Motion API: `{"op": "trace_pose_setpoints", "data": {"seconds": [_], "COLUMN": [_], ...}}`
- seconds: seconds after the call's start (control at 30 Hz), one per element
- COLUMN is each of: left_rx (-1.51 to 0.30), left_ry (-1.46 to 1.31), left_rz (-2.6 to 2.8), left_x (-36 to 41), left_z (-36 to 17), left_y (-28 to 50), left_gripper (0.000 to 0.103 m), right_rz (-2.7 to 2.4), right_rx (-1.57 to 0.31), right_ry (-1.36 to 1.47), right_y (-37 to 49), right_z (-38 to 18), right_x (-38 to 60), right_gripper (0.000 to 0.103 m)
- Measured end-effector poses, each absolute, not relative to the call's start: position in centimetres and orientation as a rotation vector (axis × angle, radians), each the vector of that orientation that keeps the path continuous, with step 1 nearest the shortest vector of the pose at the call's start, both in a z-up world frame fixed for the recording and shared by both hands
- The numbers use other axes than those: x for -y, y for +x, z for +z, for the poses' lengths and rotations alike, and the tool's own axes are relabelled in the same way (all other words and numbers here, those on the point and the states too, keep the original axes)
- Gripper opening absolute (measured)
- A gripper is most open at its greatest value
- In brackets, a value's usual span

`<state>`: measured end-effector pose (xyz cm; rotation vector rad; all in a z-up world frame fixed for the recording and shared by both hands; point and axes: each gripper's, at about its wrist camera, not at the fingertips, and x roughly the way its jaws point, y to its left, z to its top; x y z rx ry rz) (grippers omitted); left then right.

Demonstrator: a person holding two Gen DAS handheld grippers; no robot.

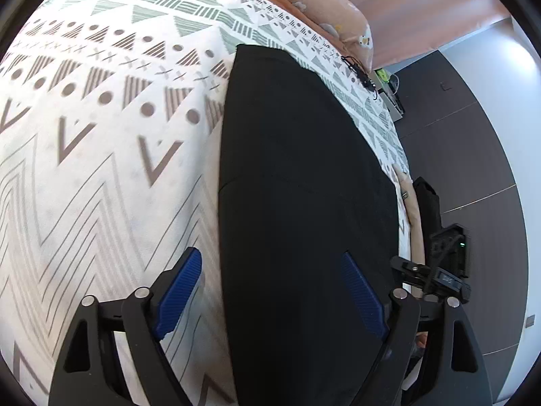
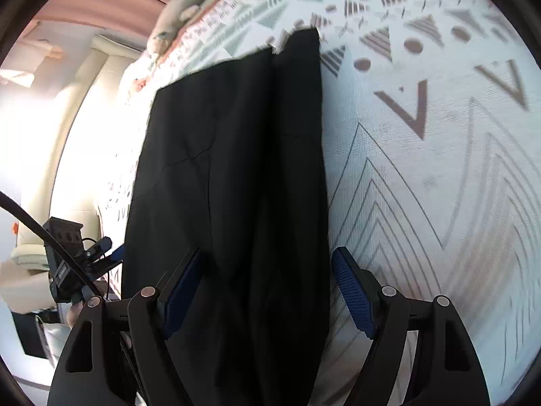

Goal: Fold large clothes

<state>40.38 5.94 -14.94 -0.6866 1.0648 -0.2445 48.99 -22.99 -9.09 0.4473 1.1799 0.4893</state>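
A black garment (image 1: 297,186) lies flat as a long folded panel on a patterned white bedspread (image 1: 101,135). My left gripper (image 1: 274,291) is open above the garment's near end, its left blue pad (image 1: 179,294) over the bedspread and its right pad over the cloth. In the right wrist view the same black garment (image 2: 230,176) shows creases and an overlapped strip along its right edge. My right gripper (image 2: 267,291) is open and straddles the garment's near right edge, holding nothing. The other gripper shows at the left edge (image 2: 71,260).
A peach pillow (image 1: 334,10) lies at the head of the bed. A black cable (image 1: 361,74) rests near the bed's right edge. Dark floor (image 1: 473,155) lies beyond that edge. A cream armchair (image 2: 81,108) stands beside the bed, in bright light.
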Motion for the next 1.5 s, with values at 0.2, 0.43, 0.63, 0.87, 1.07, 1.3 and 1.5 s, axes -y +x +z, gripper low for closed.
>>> {"op": "trace_pose_setpoints", "data": {"seconds": [0.2, 0.43, 0.63, 0.87, 1.07, 1.3, 1.5], "left_rx": [-1.065, -1.062, -1.048, -1.037, -1.05, -1.078, -1.177], "left_ry": [-0.679, -0.663, -0.632, -0.598, -0.655, -0.706, -0.702], "left_rz": [-0.254, -0.218, -0.24, -0.26, -0.228, -0.223, -0.183], "left_x": [-5.6, -5.0, -3.8, -3.6, -5.7, -6.6, -6.1], "left_z": [-15.0, -14.7, -13.7, -13.2, -13.7, -15.5, -18.9], "left_y": [43.0, 45.5, 45.7, 45.9, 46.1, 47.2, 49.4], "left_gripper": [0.071, 0.064, 0.063, 0.063, 0.063, 0.085, 0.084], "right_rz": [0.557, 0.655, 0.7, 0.687, 0.672, 0.696, 0.718], "right_rx": [-1.191, -1.178, -1.188, -1.169, -1.125, -1.148, -1.17], "right_ry": [0.536, 0.662, 0.689, 0.626, 0.658, 0.677, 0.631], "right_y": [51.3, 53.7, 57.0, 58.6, 57.2, 57.3, 57.6], "right_z": [-10.1, -11.9, -13.2, -13.3, -14.0, -14.0, -13.5], "right_x": [23.2, 22.9, 21.6, 20.9, 21.8, 21.9, 22.5], "right_gripper": [0.076, 0.076, 0.076, 0.048, 0.029, 0.034, 0.042]}}
